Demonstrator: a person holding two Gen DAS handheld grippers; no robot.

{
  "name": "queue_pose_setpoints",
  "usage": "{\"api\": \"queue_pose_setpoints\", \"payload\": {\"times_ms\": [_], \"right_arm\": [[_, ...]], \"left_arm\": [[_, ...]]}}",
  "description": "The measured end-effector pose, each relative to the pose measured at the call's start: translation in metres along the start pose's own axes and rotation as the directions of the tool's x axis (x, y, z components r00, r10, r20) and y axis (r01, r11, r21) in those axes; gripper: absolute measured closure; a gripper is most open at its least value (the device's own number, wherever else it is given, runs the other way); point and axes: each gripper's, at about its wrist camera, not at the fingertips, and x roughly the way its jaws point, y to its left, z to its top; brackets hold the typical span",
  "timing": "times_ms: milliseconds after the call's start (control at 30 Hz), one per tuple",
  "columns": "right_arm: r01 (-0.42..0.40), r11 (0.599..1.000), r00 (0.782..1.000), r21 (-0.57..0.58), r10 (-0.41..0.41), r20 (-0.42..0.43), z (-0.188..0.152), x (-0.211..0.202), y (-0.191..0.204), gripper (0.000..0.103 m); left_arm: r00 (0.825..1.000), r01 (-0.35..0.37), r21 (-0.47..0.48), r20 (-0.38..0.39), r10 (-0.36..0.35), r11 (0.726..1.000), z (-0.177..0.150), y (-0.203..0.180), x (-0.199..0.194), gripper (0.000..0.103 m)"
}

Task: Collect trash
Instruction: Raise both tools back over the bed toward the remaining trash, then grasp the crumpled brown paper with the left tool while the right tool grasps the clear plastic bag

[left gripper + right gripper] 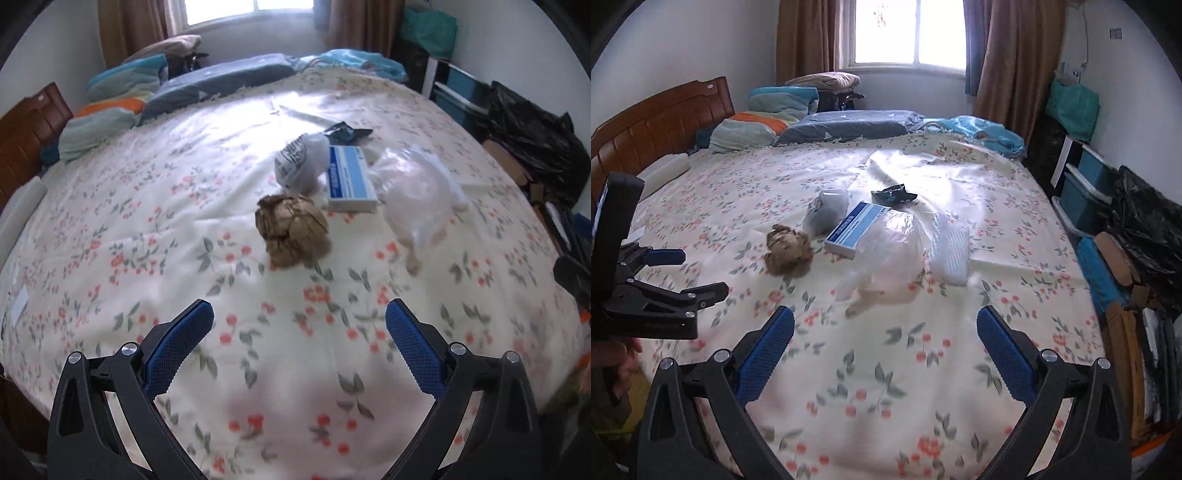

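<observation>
— Nearest the lens, what do you see?

— Both sets of jaws, spread wide with nothing between them. The left gripper (pixel 299 317) and the right gripper (pixel 885 325) hang over the bed (pixel 110 206), their blue pads (pixel 410 343) ribbed and touching nothing.

— And going by size?

— First that bed, under a cream sheet with red flowers, a wooden headboard (pixel 661 118) at its left. Then a black bin bag (pixel 1148 229) on the floor at right. The trash sits in a cluster mid-bed, well ahead of both grippers.

— Which pieces?

— A clear, crinkled plastic bag (pixel 894 247), biggest, puffed and shapeless. Beside it a white padded strip (pixel 951 247), its long axis running away from the camera. Overlapped by the bag, a flat blue-and-white box (pixel 855 229), long axis slanting from near left to far right. A grey printed bag (pixel 301 164) lies balled up. In front, a crumpled brown paper ball (pixel 291 230). Farthest, a small dark wrapper (pixel 894 194).
</observation>
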Motion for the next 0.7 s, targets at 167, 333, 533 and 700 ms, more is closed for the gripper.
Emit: {"api": "queue_pose_setpoints", "payload": {"times_ms": [167, 333, 533, 700], "right_arm": [[0.000, 1.000, 1.000, 0.018, 0.000, -0.004, 0.008, 0.026, -0.004, 0.005], [0.002, 1.000, 1.000, 0.016, -0.002, -0.021, 0.009, 0.050, -0.007, 0.005], [-0.002, 1.000, 0.999, 0.030, 0.003, -0.042, 0.006, 0.074, -0.015, 0.005], [-0.006, 1.000, 0.998, 0.027, 0.008, -0.059, 0.004, 0.091, -0.017, 0.005]], "left_arm": [[1.000, -0.001, -0.016, -0.002, 0.000, 1.000, 0.025, 0.005, 0.040, 0.006], [1.000, -0.007, -0.016, -0.016, 0.007, 1.000, 0.043, 0.007, 0.076, 0.006], [0.999, -0.018, 0.002, -0.038, 0.018, 1.000, 0.058, 0.003, 0.115, 0.006], [0.998, -0.005, -0.007, -0.060, 0.005, 1.000, 0.060, 0.008, 0.141, 0.022]]}}
